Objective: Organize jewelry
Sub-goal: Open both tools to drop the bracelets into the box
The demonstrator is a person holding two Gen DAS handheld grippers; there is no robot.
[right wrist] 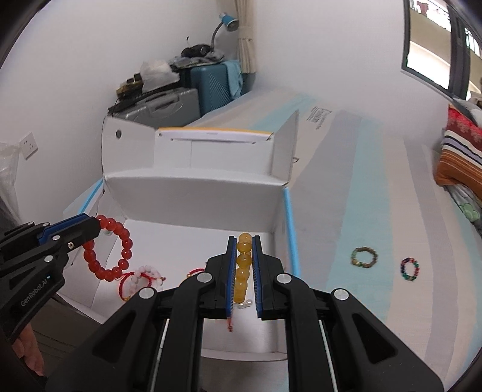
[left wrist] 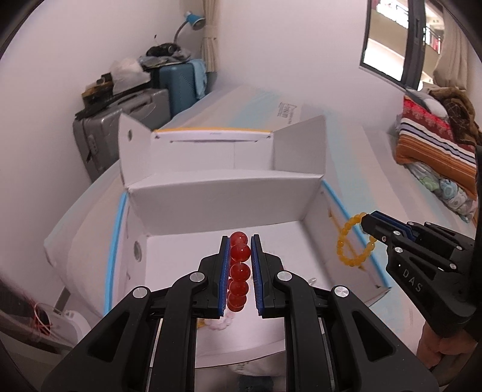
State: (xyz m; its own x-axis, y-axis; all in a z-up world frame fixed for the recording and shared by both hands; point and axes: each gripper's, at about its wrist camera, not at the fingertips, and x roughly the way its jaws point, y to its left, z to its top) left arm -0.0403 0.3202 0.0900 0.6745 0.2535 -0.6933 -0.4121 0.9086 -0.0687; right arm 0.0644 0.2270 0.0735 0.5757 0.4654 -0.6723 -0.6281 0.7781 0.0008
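While both bracelets hang over the open white cardboard box (left wrist: 223, 193) on the bed, I see my left hand-held gripper (left wrist: 240, 241) clamped on the red round-bead bracelet (right wrist: 110, 247). Below it, on the box floor, lies a pink-and-white bead bracelet with red cord (right wrist: 141, 276). My right hand-held gripper (right wrist: 244, 239) is clamped on the yellow amber-bead bracelet (left wrist: 355, 242). Farther right, two multicoloured bead bracelets (right wrist: 364, 257) lie on the striped mattress (right wrist: 376, 187).

Looking like a home bedroom: grey and teal hard-shell suitcases (left wrist: 144, 117) standing by the wall, striped folded bedding (left wrist: 433, 144) piling up, blue gooseneck desk lamp (right wrist: 227, 19) peeking out.
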